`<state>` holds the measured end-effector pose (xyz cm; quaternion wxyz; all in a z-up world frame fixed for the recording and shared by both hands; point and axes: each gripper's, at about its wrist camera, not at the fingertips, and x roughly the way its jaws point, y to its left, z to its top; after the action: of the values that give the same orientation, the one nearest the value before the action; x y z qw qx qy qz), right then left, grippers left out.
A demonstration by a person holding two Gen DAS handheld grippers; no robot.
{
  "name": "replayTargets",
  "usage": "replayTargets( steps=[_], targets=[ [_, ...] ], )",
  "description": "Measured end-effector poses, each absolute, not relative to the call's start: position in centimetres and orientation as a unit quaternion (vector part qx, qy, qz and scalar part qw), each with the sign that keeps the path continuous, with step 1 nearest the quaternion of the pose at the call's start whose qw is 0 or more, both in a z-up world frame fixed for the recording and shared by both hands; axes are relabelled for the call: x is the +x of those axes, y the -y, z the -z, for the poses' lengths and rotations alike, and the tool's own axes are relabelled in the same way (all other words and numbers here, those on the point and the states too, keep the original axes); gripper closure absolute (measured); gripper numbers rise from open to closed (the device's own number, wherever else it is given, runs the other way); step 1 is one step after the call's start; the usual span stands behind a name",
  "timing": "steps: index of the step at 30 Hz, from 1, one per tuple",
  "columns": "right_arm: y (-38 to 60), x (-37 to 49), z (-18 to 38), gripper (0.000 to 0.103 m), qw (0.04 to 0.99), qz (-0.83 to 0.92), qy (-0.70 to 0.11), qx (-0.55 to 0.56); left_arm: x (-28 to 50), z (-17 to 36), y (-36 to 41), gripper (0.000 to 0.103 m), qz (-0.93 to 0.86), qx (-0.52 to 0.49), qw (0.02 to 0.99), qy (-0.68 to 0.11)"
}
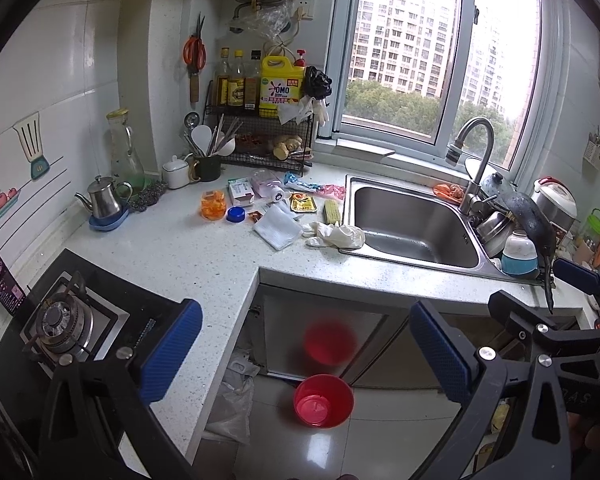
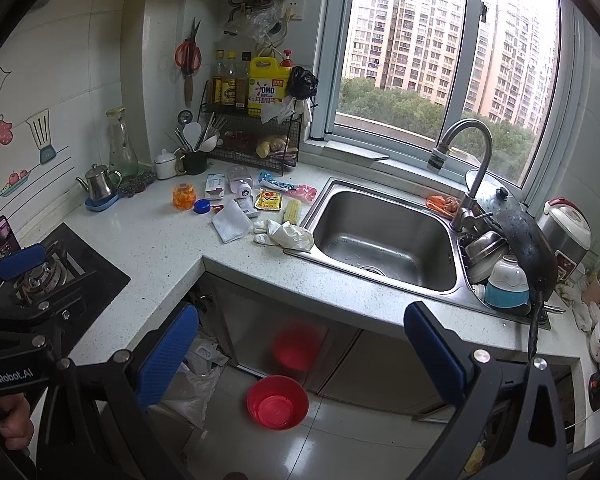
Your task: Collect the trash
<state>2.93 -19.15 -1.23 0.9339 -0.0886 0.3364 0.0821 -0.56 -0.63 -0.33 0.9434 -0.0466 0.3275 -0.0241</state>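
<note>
Trash litters the counter left of the sink: a crumpled white glove (image 1: 336, 235) (image 2: 286, 235), a white folded cloth (image 1: 277, 227) (image 2: 231, 221), a corn cob (image 1: 331, 211) (image 2: 293, 211), a yellow sauce packet (image 1: 302, 203) (image 2: 268, 201), a blue lid (image 1: 236, 214) (image 2: 202, 206), an orange cup (image 1: 213, 205) (image 2: 184, 197) and wrappers (image 1: 314, 189) (image 2: 286, 188). A red bin (image 1: 324, 400) (image 2: 278, 401) stands on the floor below. My left gripper (image 1: 306, 354) and right gripper (image 2: 302, 354) both hang open and empty over the floor, well short of the counter.
A steel sink (image 1: 414, 227) (image 2: 384, 236) with its tap sits right of the trash, with stacked dishes and a black pan (image 2: 528, 248) beyond. A gas stove (image 1: 64, 320) (image 2: 40, 276) is at left, a kettle (image 1: 104, 200) and a spice rack (image 1: 260, 136) behind.
</note>
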Motion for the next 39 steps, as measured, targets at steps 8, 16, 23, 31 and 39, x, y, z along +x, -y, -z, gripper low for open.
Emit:
replayTargets(
  steps=[8, 16, 23, 31, 39],
  targets=[
    [19.8, 4.2, 1.3, 0.0, 0.932, -0.099, -0.338, -0.089, 1.2, 0.2, 1.5, 0.0, 0.01, -0.05, 0.943, -0.33],
    [20.6, 7.0, 1.5, 0.0, 0.925, -0.128, -0.344, -0.096, 4.2, 0.9, 2.3, 0.0, -0.005, -0.06, 0.937, -0.344],
    [20.0, 10.3, 2.5, 0.0, 0.914, -0.151, -0.359, -0.118, 8.4, 2.2, 1.2, 0.0, -0.025, -0.072, 0.929, -0.363],
    [17.7, 17.0, 4.8, 0.0, 0.898, -0.174, -0.39, -0.11, 16.3, 4.9, -1.6, 0.0, -0.022, -0.057, 0.919, -0.389],
    [12.8, 25.1, 7.6, 0.0, 0.874, -0.179, -0.433, -0.127, 25.6, 7.9, -6.1, 0.0, -0.019, -0.066, 0.902, -0.426]
  ],
)
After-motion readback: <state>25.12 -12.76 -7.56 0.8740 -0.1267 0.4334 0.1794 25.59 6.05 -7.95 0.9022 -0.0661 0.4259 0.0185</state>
